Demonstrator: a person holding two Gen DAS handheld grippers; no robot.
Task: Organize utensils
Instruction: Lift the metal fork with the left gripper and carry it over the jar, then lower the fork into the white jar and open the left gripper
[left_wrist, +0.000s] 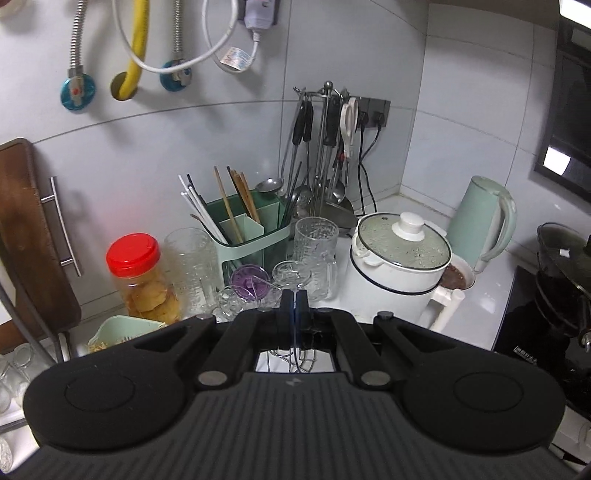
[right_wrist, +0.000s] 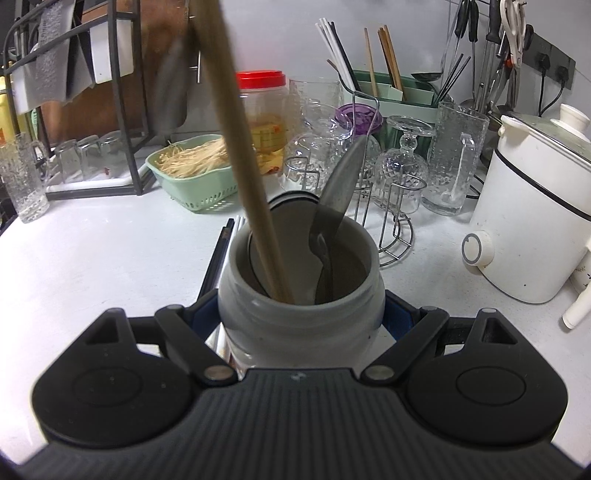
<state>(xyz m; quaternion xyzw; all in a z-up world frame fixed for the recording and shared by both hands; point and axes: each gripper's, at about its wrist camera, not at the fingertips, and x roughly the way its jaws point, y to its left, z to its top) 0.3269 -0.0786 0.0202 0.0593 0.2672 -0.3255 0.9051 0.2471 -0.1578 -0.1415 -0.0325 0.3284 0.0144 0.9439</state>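
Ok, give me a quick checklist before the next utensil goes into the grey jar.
1. Right gripper clamped on the grey jar: ok, a finger on each side.
2. Jar mouth has room: ok, only a wooden stick and a metal spoon inside.
3. Left gripper carrying a utensil: not ok, jaws shut with nothing seen between them.
4. Chopsticks on counter reachable: cannot tell, partly hidden behind the jar.
5. Jar resting on the counter: cannot tell, base hidden.
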